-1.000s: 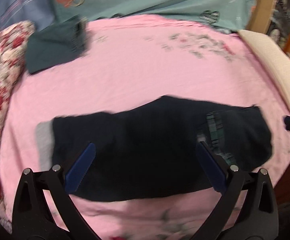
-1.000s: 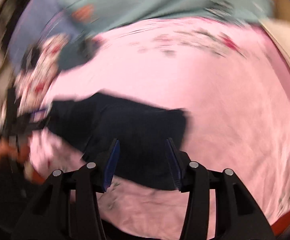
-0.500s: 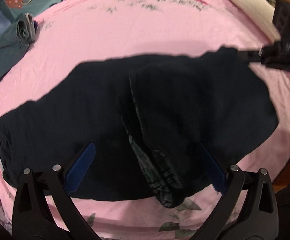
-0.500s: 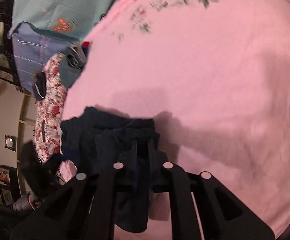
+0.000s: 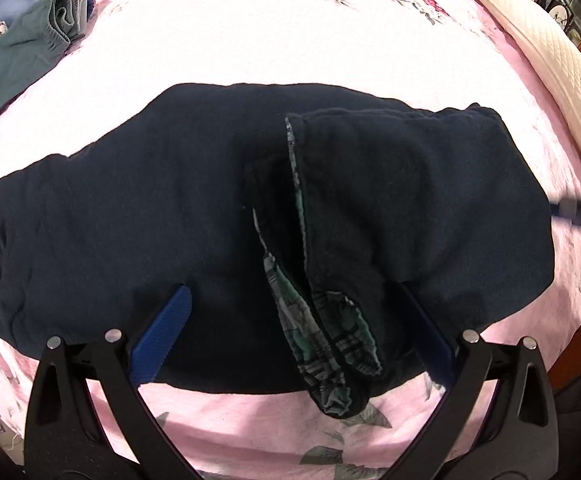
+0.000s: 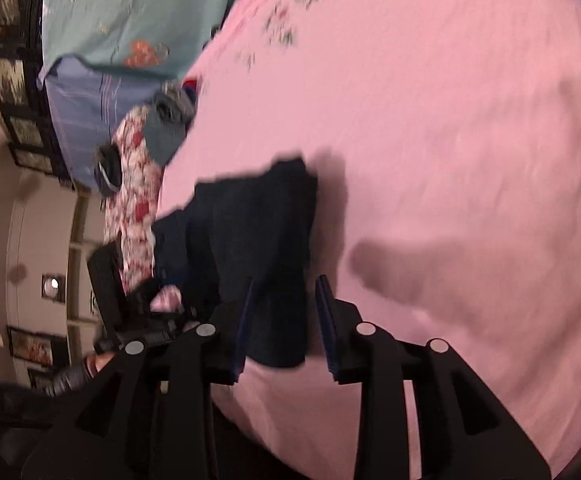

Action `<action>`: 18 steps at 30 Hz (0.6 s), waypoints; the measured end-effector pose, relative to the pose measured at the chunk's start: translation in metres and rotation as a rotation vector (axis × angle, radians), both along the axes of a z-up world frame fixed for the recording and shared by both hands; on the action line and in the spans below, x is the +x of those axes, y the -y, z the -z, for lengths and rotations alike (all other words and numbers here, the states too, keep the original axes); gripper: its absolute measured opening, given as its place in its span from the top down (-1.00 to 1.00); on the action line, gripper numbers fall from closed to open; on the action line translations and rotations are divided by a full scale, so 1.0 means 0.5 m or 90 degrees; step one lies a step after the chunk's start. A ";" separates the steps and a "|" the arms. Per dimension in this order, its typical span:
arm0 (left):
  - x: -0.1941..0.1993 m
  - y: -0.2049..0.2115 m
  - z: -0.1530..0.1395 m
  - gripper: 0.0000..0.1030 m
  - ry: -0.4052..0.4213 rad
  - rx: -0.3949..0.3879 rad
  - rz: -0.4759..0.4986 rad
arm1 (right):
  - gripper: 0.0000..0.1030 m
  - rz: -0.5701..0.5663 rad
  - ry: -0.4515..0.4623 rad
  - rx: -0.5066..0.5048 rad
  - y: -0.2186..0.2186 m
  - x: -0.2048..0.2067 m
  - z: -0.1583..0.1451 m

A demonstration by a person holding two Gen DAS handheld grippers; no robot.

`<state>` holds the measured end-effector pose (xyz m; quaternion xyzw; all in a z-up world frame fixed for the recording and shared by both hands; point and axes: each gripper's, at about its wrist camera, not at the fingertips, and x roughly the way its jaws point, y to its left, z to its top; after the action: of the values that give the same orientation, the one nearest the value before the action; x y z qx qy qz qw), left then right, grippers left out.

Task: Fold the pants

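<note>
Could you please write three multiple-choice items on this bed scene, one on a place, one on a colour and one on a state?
1. Where do the dark navy fleece pants lie?
A. on the pink floral bedsheet
B. on a wooden floor
C. in a basket

2. What colour is the pants' plaid lining?
A. red
B. green and grey
C. yellow

3. How is the left gripper?
A. shut on the pants
B. open over the pants
C. holding a pillow

Answers:
1 A, pink sheet surrounds the pants.
2 B, the turned-out waistband shows it.
3 B, its blue pads stand far apart.
</note>
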<state>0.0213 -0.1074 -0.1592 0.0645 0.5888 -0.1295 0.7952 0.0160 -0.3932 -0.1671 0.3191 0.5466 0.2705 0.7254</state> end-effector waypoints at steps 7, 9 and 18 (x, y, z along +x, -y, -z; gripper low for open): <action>0.008 0.006 -0.014 -0.96 0.005 0.005 0.014 | 0.74 -0.016 -0.001 0.036 -0.041 -0.063 0.007; 0.011 0.012 -0.017 -0.96 0.015 0.013 0.024 | 0.74 0.005 -0.014 0.044 -0.033 -0.086 0.011; 0.011 -0.010 -0.010 -0.96 0.011 -0.003 0.018 | 0.42 0.082 0.048 0.000 0.029 -0.046 -0.065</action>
<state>0.0269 -0.1022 -0.1541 0.0720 0.5807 -0.1420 0.7984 -0.0069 -0.4079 -0.1344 0.3429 0.4974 0.2353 0.7614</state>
